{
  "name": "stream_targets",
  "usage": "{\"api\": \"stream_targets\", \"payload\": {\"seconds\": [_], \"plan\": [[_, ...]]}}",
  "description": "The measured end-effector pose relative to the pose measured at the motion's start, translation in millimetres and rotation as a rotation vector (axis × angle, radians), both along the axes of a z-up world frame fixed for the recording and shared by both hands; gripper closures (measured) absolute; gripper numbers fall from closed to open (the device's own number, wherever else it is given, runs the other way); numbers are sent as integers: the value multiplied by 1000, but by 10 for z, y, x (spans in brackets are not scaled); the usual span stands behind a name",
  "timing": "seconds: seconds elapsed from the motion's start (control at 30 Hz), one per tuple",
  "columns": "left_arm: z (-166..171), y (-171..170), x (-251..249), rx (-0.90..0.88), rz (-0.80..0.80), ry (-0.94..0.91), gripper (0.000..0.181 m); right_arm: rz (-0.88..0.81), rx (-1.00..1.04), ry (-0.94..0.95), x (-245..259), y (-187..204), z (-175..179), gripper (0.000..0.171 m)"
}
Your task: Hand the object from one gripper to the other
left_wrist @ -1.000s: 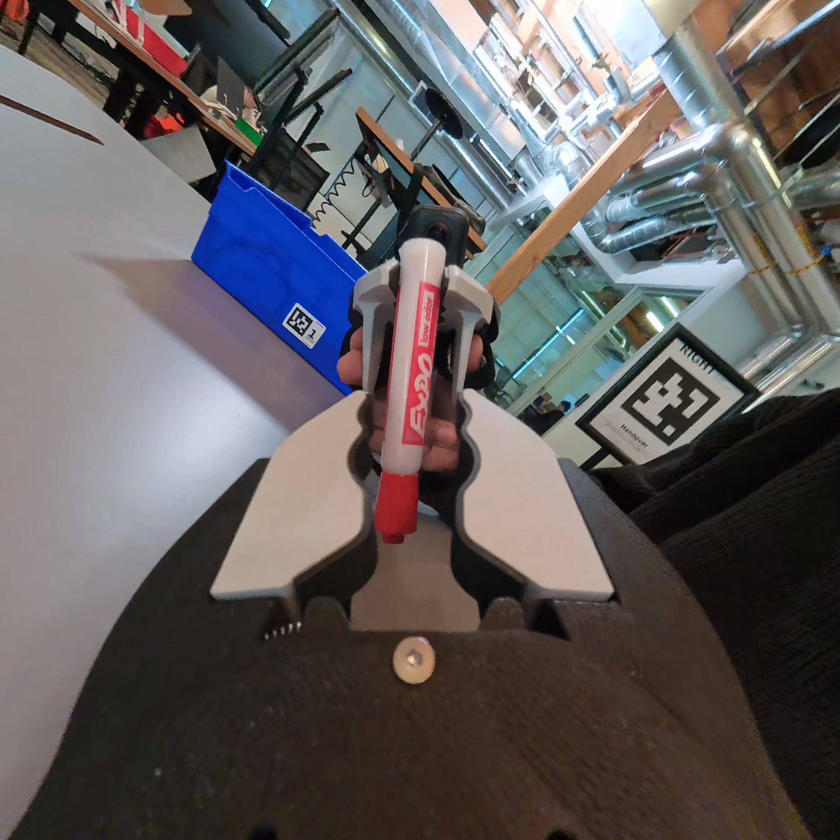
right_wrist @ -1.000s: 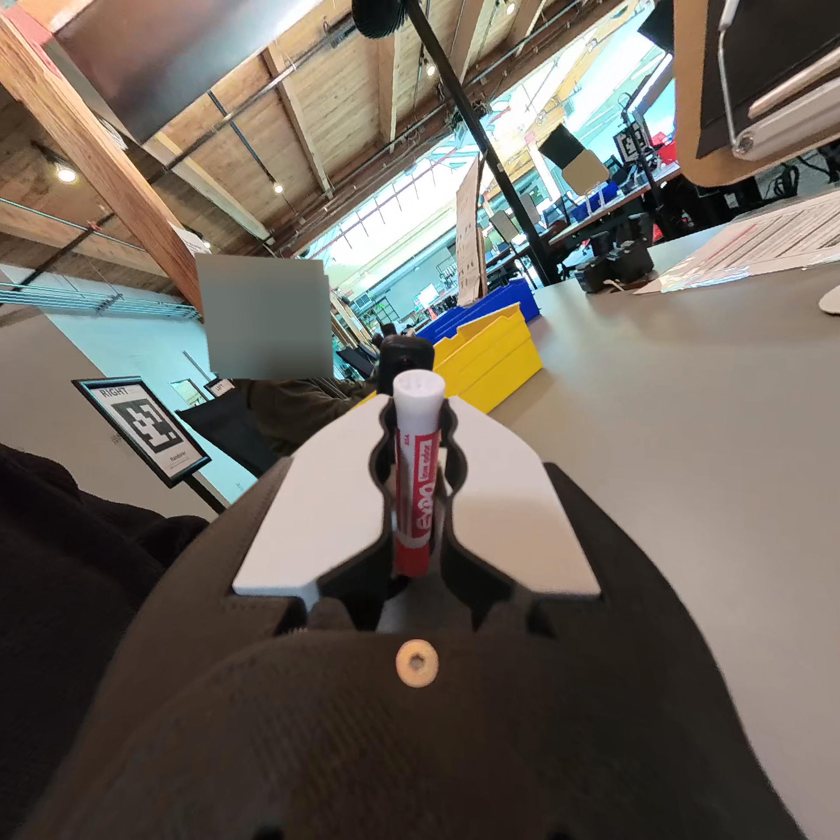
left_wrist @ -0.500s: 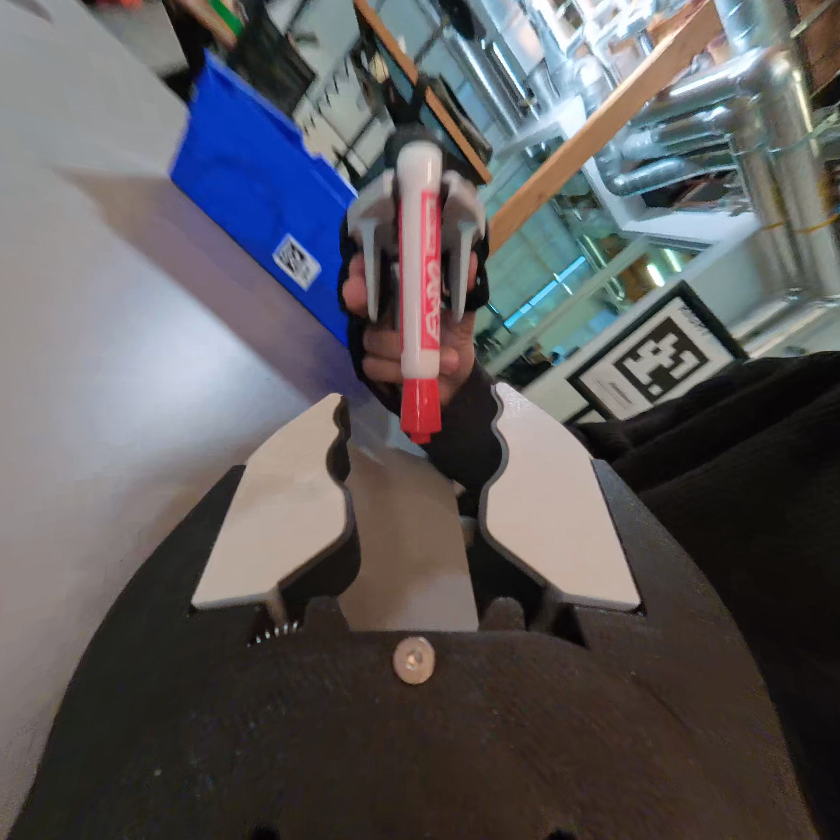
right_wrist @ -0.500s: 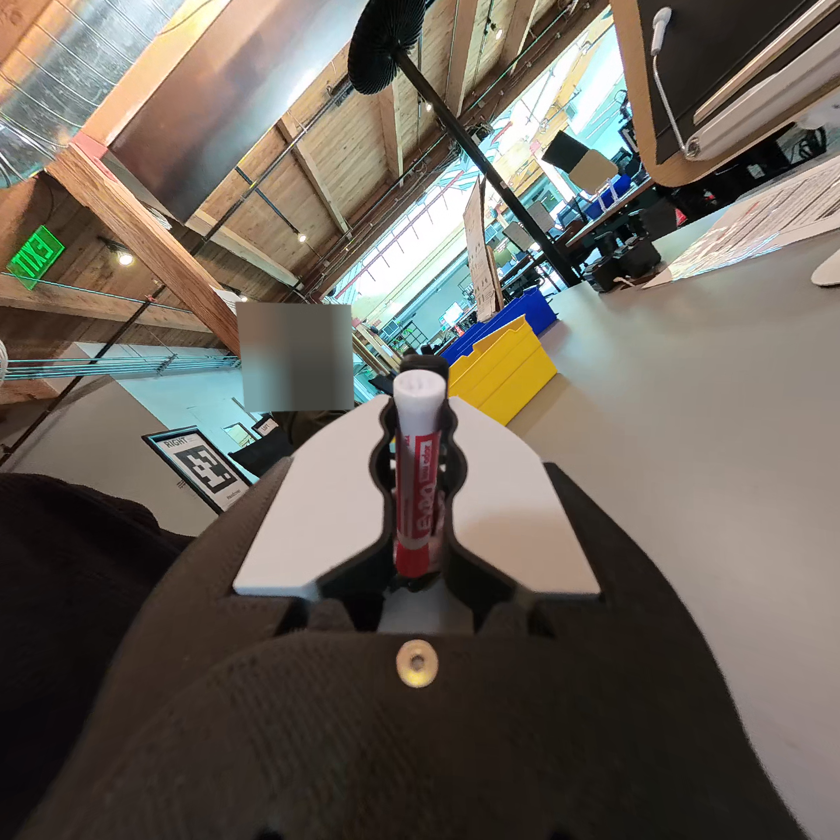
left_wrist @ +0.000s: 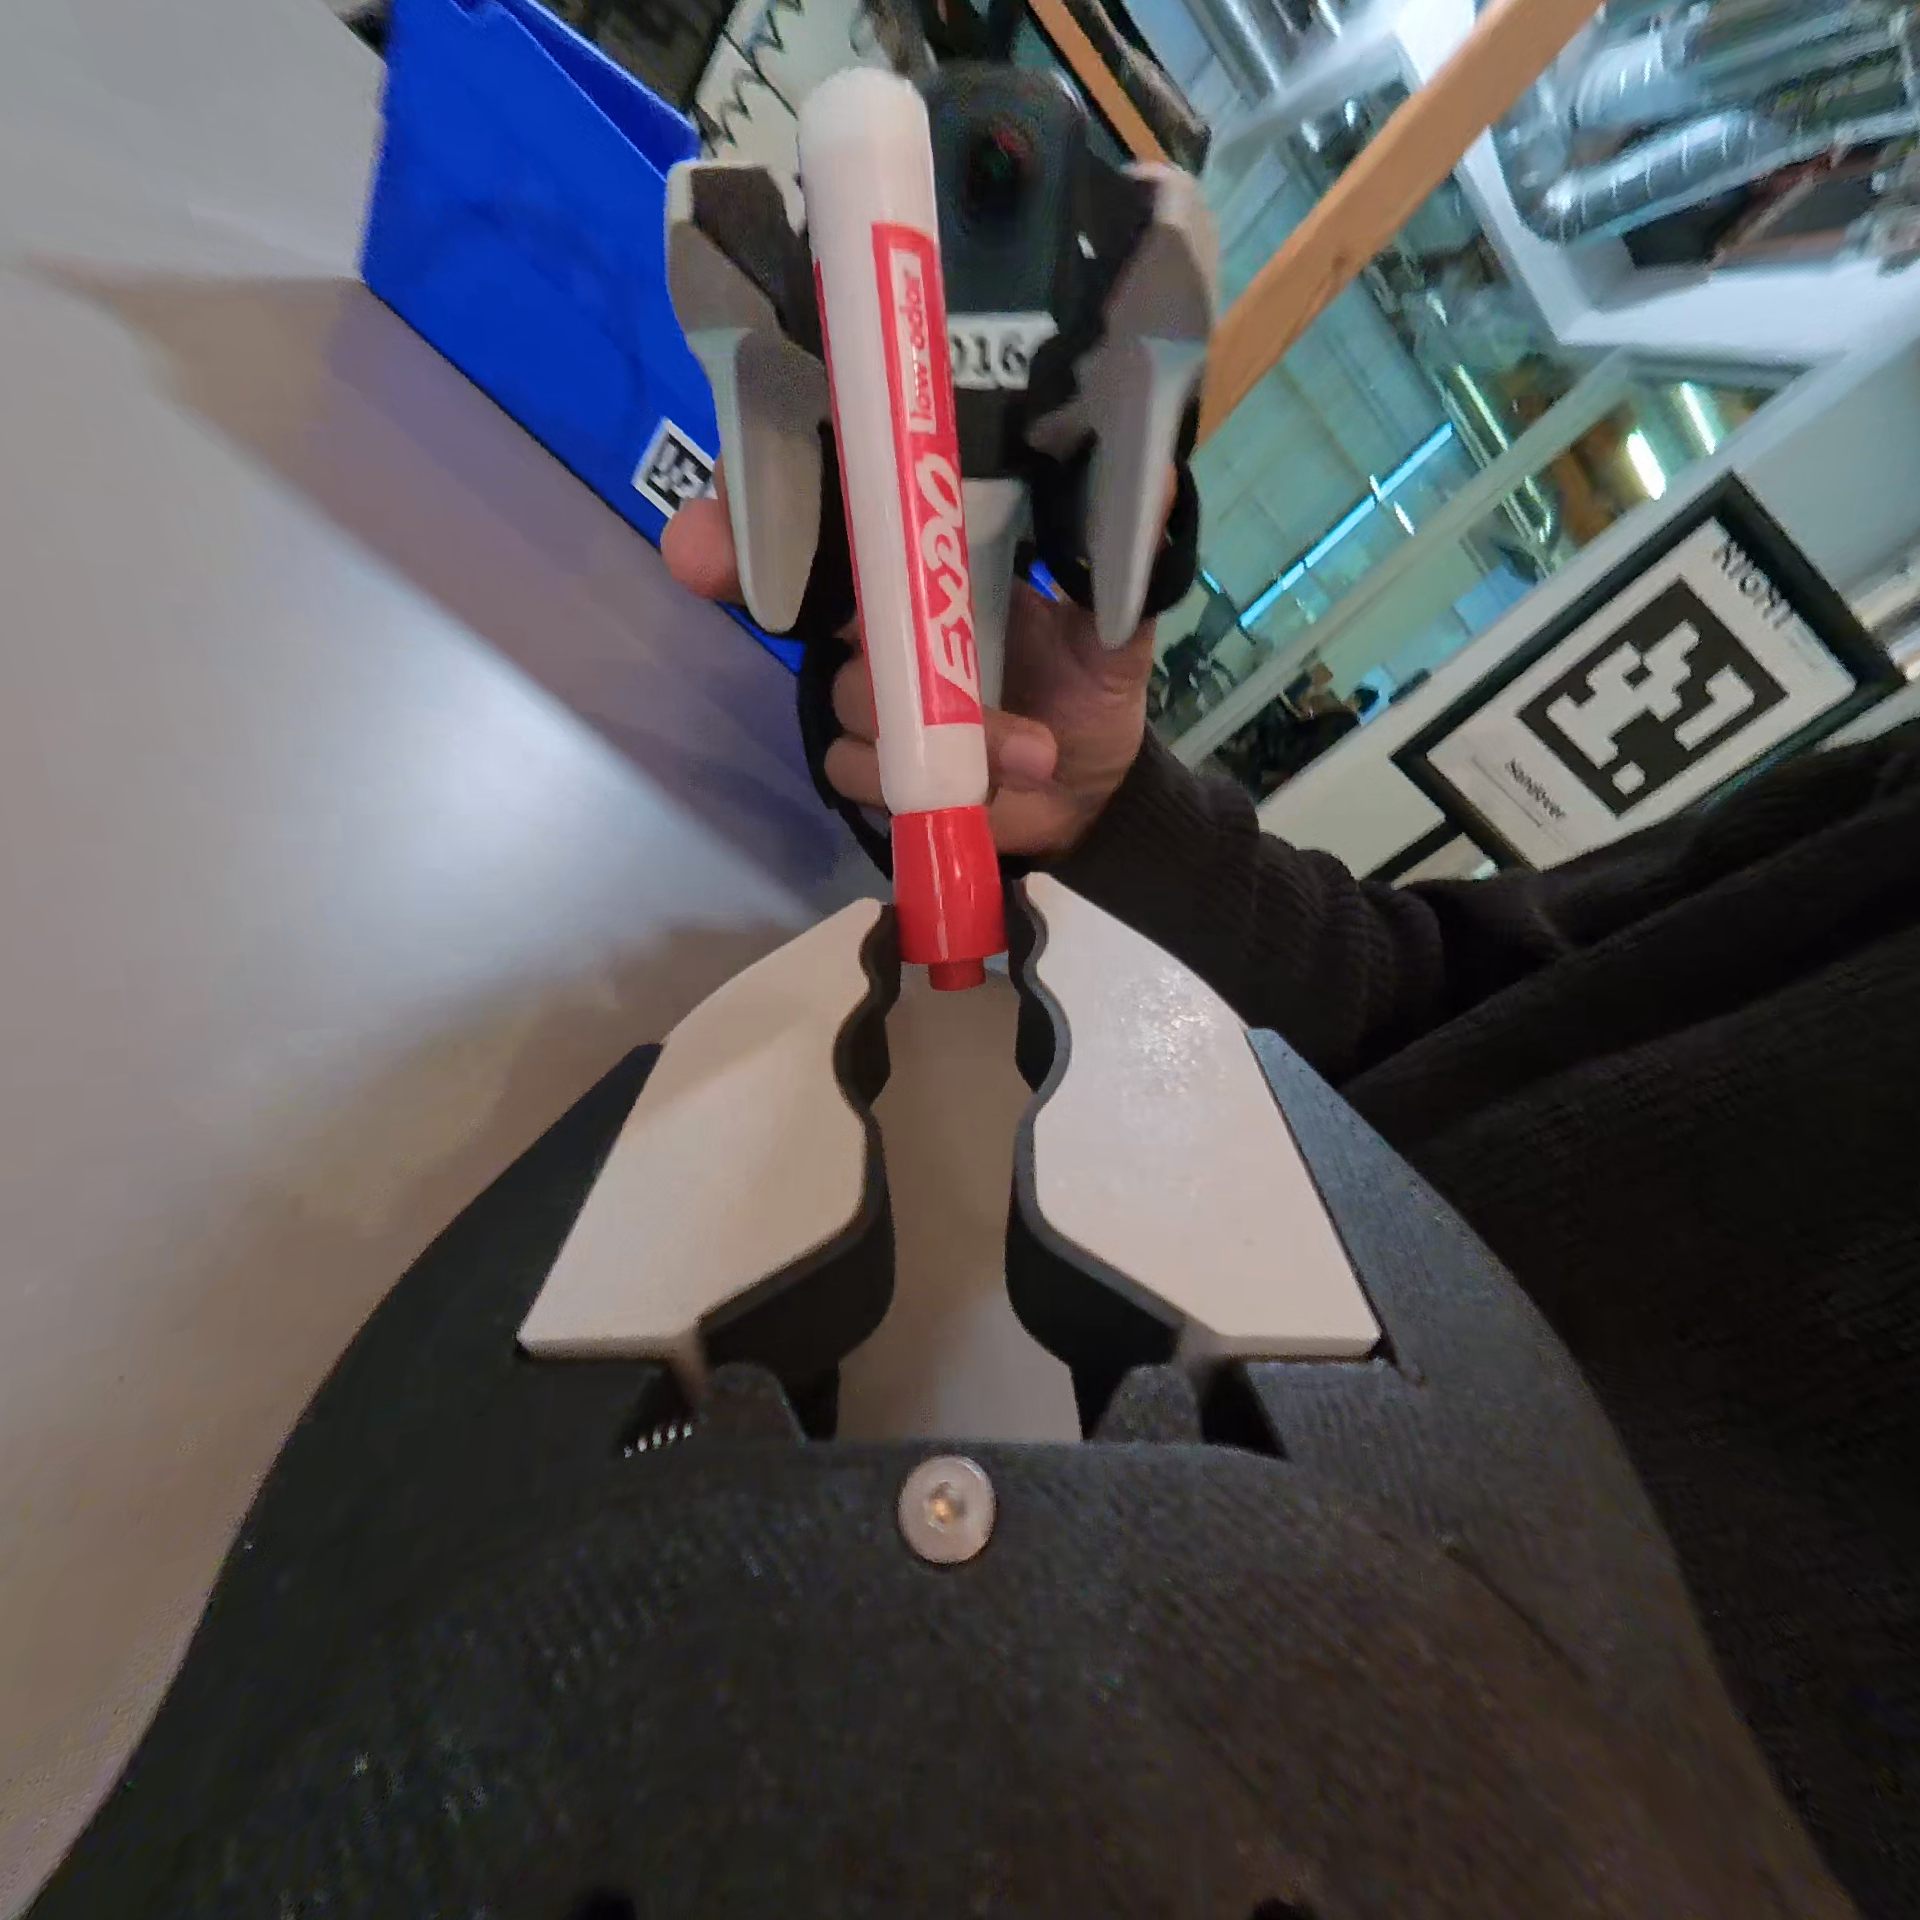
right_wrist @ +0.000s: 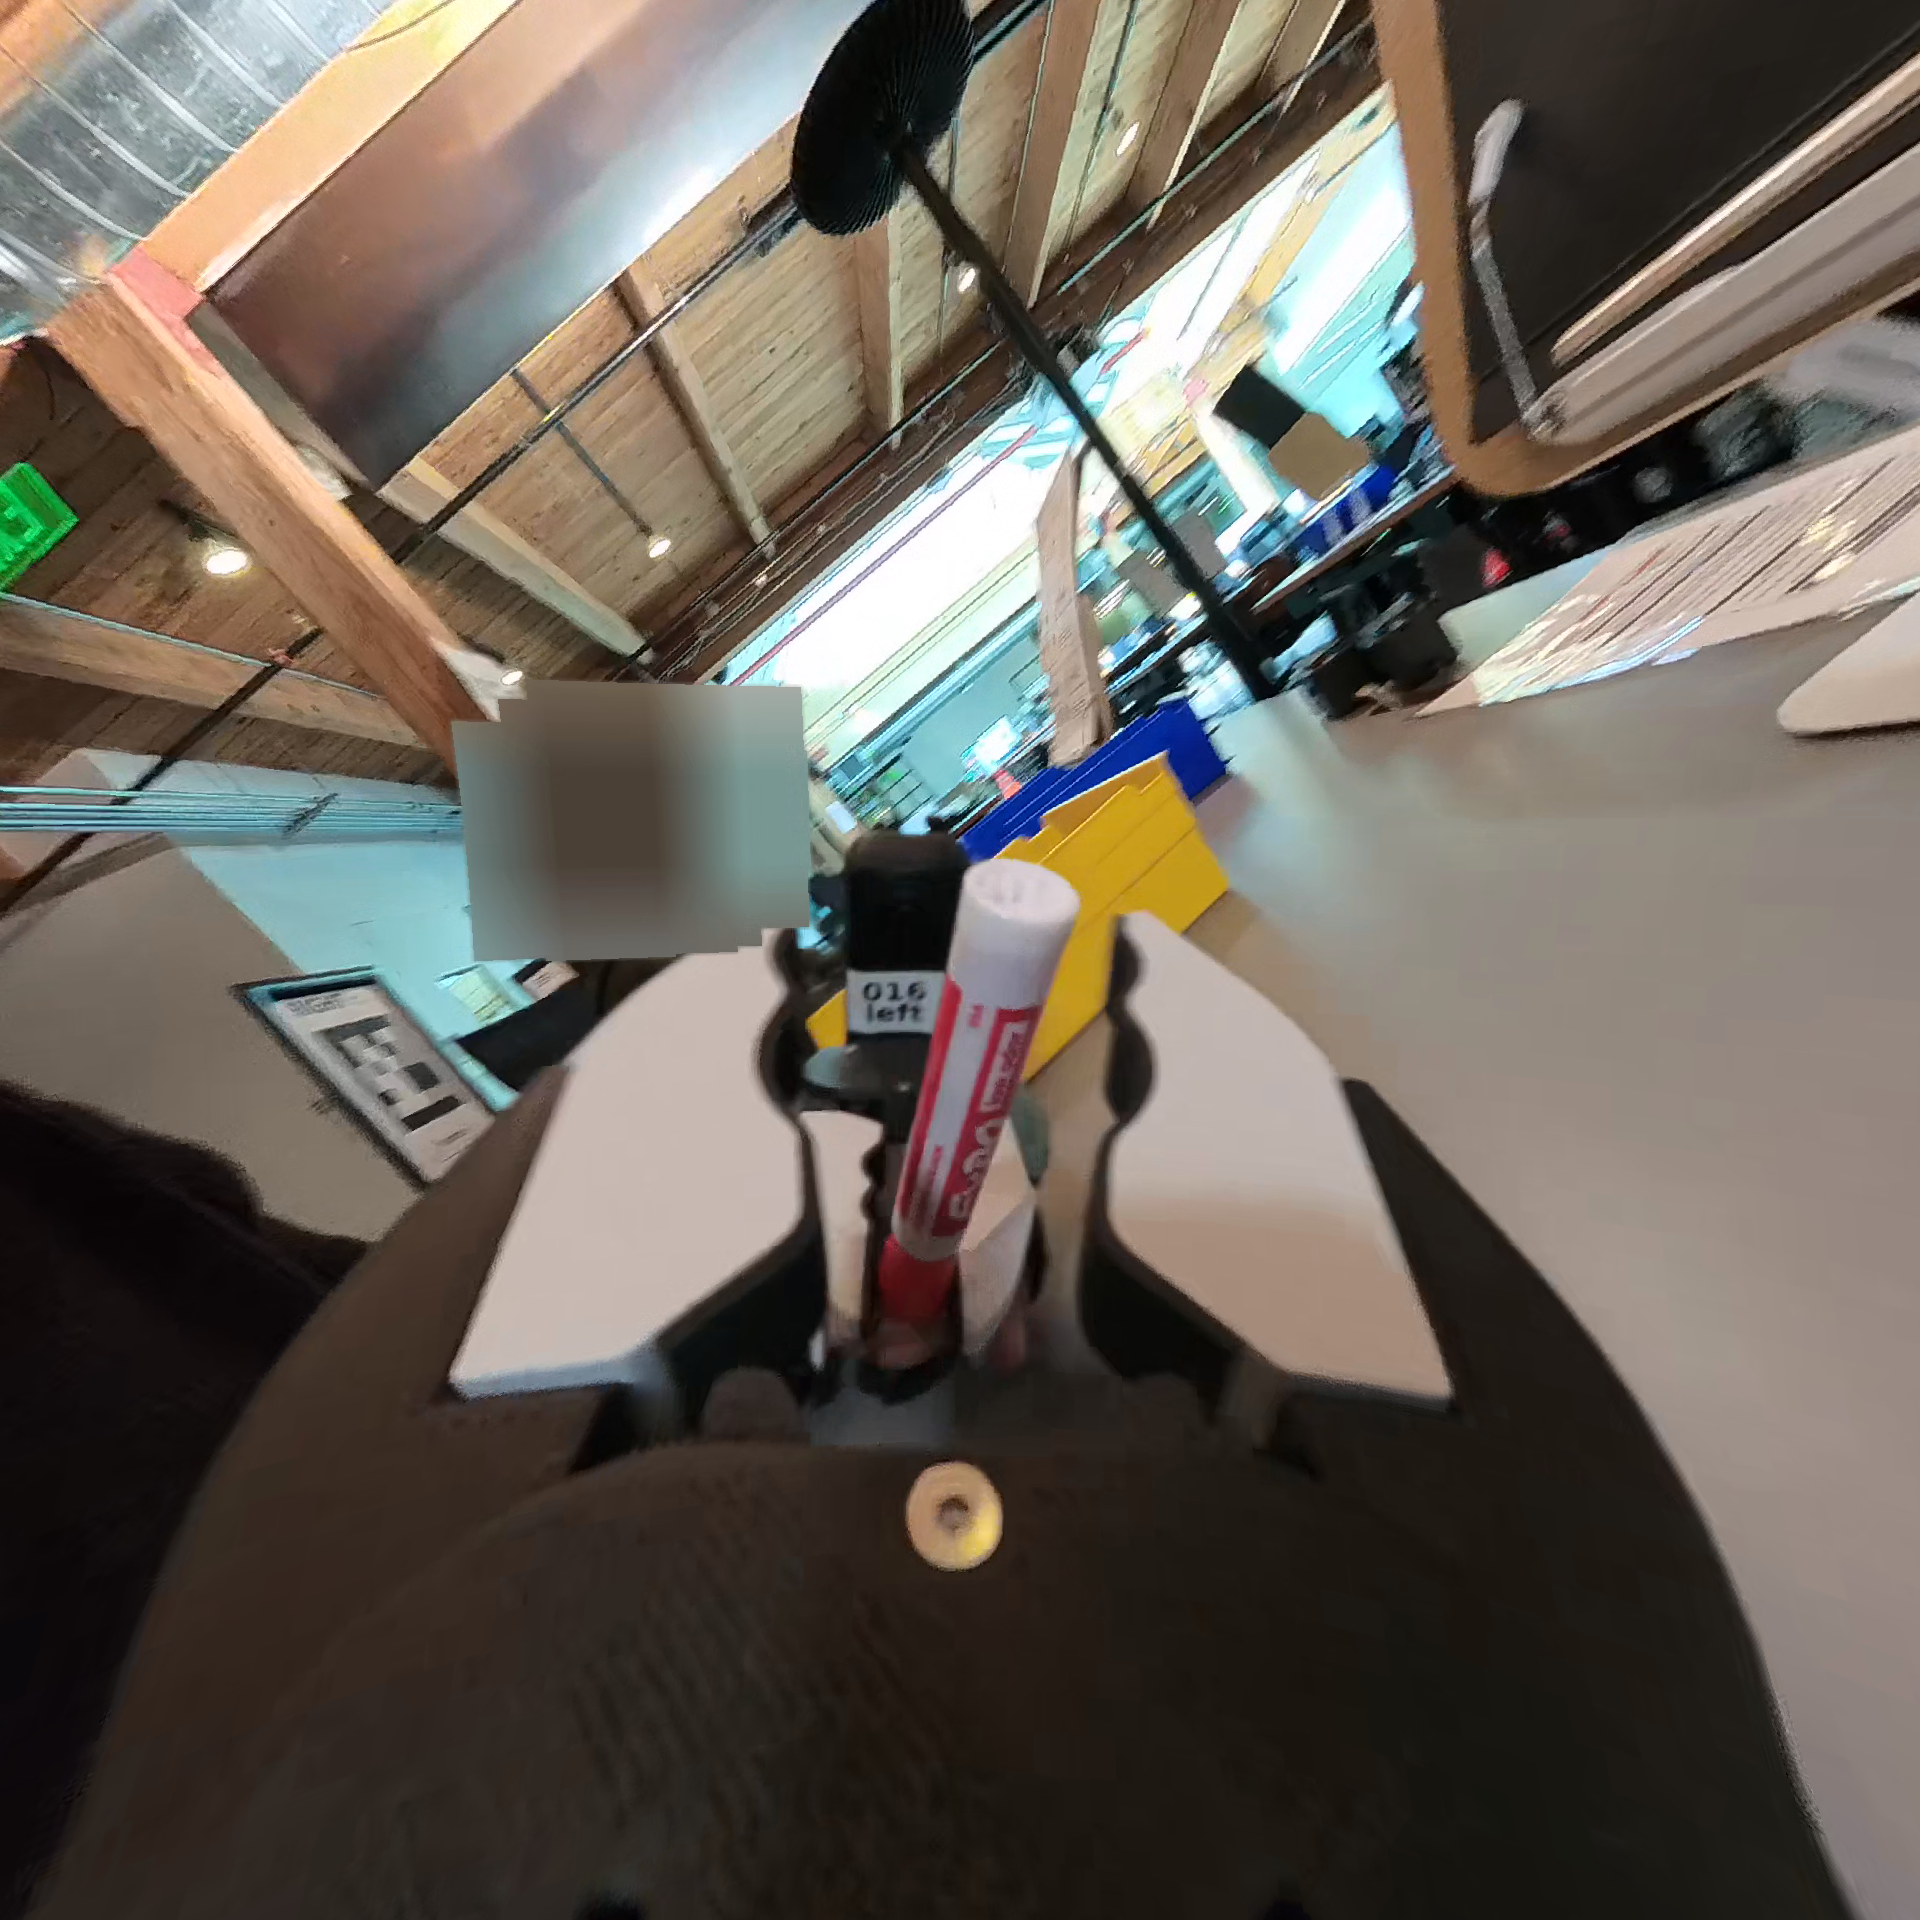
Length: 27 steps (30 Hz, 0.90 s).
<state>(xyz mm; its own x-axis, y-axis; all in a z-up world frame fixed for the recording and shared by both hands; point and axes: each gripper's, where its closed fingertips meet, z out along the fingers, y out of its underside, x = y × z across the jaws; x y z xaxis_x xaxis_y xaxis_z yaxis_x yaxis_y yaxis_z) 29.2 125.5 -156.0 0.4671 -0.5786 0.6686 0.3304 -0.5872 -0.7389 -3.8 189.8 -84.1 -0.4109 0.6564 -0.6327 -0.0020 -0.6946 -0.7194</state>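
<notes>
In the left wrist view, reading from left to right, I see the grey table (left_wrist: 260, 831) filling the left side, with a blue bin (left_wrist: 520, 260) standing on it at the upper left. At centre, my left gripper (left_wrist: 951, 935) has its jaws closed to a narrow gap, and the red cap of the marker (left_wrist: 904, 499) sits pinched between their tips. The marker's white barrel rises from there, tilted slightly left, into the right gripper (left_wrist: 940, 613) facing me. That gripper's jaws stand wide apart, and neither finger touches the barrel. A bare hand (left_wrist: 1060, 727) grasps its handle behind the marker. To the right lie a black sleeve (left_wrist: 1558, 1039) and a framed black-and-white marker sign (left_wrist: 1662, 686).

In the right wrist view, the framed sign (right_wrist: 374, 1070) stands at left. At centre, the right gripper (right_wrist: 956, 997) is spread wide, and the marker (right_wrist: 977, 1060) leans right in the gap, clear of both fingers, its red cap down in the left gripper (right_wrist: 914, 1288) beyond. Yellow bins (right_wrist: 1132, 883) and the table (right_wrist: 1558, 1039) lie to the right.
</notes>
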Motion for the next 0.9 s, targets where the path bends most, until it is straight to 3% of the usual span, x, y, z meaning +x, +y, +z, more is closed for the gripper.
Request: {"api": "stream_targets", "payload": {"seconds": [0.1,0.2,0.27,0.37,0.53,0.67,0.8,0.87,0.9], "plan": [[-90,115,-282,-97,146,-61,158,-160,91,-22,-40,145,-50,86],[-157,148,-580,-196,253,-213,158,-278,348,-128,-77,193,-189,81],[-132,127,-662,-222,246,-301,158,-347,641,-212,-98,195,-325,85],[-151,83,-619,-259,185,-294,158,-402,1137,-317,-121,150,-567,89],[-220,-29,-409,-321,36,-243,158,-490,1673,-349,-171,117,-725,85],[-220,-79,-289,-332,-32,-234,158,-502,2059,-360,-189,89,-850,104],[-227,-130,-185,-339,-86,-214,158,-536,2237,-388,-245,117,-934,115],[-220,-129,-187,-331,-84,-215,157,-578,2277,-357,-241,86,-869,150],[-186,-130,-198,-317,-85,-233,157,-585,2286,-356,-238,85,-846,151]]}}
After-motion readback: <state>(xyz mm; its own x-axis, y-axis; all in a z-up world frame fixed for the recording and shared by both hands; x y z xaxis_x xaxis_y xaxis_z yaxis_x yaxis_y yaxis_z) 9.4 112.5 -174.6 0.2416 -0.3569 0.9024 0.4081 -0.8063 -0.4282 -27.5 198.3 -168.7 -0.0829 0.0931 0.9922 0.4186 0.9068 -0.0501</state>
